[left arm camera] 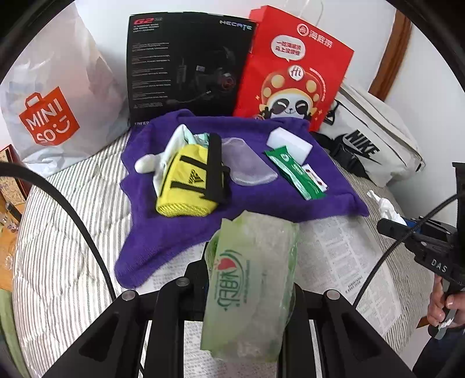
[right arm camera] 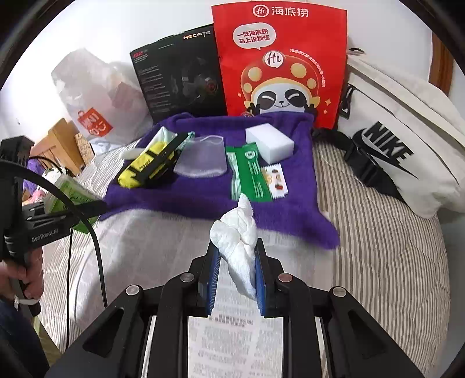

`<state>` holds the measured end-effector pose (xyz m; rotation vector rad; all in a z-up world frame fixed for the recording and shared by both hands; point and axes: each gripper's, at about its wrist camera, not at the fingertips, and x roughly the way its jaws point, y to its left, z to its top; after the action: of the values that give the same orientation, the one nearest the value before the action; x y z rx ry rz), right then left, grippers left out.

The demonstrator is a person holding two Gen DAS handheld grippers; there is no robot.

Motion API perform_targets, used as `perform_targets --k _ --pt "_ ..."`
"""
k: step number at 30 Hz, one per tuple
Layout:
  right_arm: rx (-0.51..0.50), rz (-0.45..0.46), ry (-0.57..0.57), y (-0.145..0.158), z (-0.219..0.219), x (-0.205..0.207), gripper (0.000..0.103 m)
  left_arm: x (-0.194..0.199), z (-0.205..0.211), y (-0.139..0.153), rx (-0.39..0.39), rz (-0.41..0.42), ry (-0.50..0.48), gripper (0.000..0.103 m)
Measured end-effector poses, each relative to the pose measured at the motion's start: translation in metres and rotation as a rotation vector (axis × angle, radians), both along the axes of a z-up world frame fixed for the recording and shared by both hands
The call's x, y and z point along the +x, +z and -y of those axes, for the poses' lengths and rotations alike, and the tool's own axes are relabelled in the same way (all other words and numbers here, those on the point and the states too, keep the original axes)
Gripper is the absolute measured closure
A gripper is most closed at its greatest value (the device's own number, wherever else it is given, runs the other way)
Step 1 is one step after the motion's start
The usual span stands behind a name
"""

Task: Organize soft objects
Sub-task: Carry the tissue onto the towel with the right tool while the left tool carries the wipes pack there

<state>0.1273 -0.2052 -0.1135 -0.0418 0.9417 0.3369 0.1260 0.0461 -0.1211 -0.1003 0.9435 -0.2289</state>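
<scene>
Holding a green tissue pack (left arm camera: pixel 250 288) in the closed left gripper (left arm camera: pixel 247 293) and crumpled white tissue (right arm camera: pixel 241 250) in the closed right gripper (right arm camera: pixel 237 279), both above the purple towel (right arm camera: pixel 221 189), the person should keep both grips firm and set them down gently.

Ahead of the fingers lies a bed with a grey-and-white striped cover (right arm camera: pixel 377 232), running back to a plain white wall (left arm camera: pixel 203 7) in soft, even daylight. A brown wooden strip (left arm camera: pixel 392 55) rises against the wall beyond the fingers to the right, and pale wooden furniture (right arm camera: pixel 58 139) stands off the bed's edge to their left
</scene>
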Motion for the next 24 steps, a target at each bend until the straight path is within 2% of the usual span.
perform_targets --k 12,24 --pt "0.002 -0.034 -0.039 -0.010 -0.005 0.087 0.081 0.043 -0.012 -0.003 -0.032 -0.015 0.005 0.083" --pt "-0.066 -0.136 -0.055 -0.052 -0.014 0.149 0.081 0.076 -0.004 -0.007 -0.058 -0.033 -0.024 0.083"
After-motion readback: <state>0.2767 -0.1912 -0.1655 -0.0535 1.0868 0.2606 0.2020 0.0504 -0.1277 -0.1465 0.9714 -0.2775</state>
